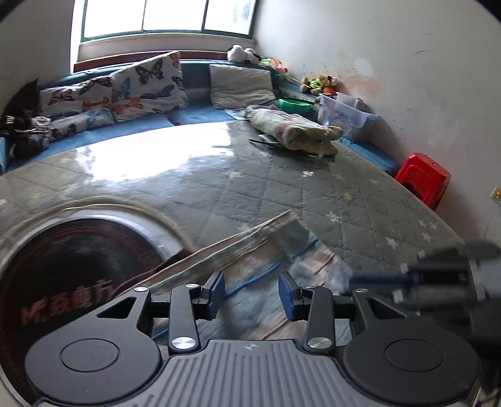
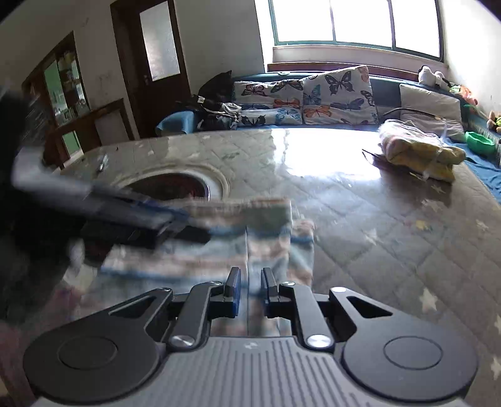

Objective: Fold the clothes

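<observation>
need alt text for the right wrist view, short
The right gripper has its fingers nearly closed around a fold of a striped pastel garment lying on a quilted mattress. The blurred left gripper reaches in from the left; butterfly cushions sit under a bright window.

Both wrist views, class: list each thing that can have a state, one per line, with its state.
Left gripper: open, empty, above the cloth.
Right gripper: jaws narrow, cloth between them; grip unclear.
Striped pastel cloth: partly folded, blurred, on the mattress.
Grey quilted plastic-covered mattress: bare, glossy.
Dark wooden door: shut.
Plastic-wrapped yellow bedding bundle: sealed, lying flat.
</observation>
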